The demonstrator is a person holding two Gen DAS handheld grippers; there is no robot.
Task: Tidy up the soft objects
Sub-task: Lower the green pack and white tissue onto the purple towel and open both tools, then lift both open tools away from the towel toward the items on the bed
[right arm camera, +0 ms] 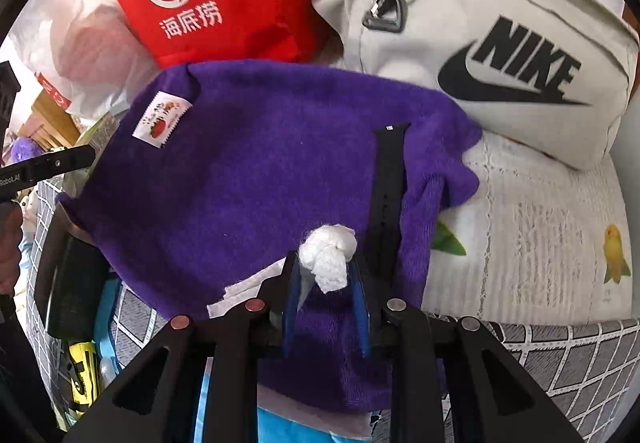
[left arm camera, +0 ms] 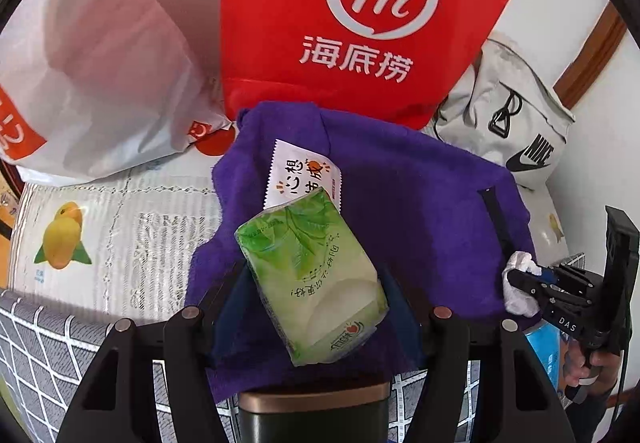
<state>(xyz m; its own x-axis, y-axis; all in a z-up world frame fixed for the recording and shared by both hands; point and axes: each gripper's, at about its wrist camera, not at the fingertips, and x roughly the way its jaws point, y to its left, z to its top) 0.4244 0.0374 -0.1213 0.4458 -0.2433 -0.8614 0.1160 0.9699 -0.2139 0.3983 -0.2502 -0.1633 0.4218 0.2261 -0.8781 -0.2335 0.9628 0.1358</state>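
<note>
A purple towel (left arm camera: pixel 408 211) lies spread on the surface; it also shows in the right wrist view (right arm camera: pixel 256 171). My left gripper (left arm camera: pixel 316 283) is shut on a green tissue pack (left arm camera: pixel 312 279), held above the towel. A white sachet (left arm camera: pixel 304 175) lies on the towel just beyond the pack. My right gripper (right arm camera: pixel 326 263) is shut on a knotted white cloth (right arm camera: pixel 328 255) over the towel's near edge; it also shows in the left wrist view (left arm camera: pixel 520 283). A black watch strap (right arm camera: pixel 388 199) lies on the towel beside it.
A red bag (left arm camera: pixel 360 15) stands behind the towel, a white plastic bag (left arm camera: pixel 100 75) to its left and a grey Nike bag (right arm camera: pixel 500 43) to its right. A white mat with fruit prints (left arm camera: pixel 120 223) covers the surface; a grey checked cloth (right arm camera: pixel 568 359) lies nearer.
</note>
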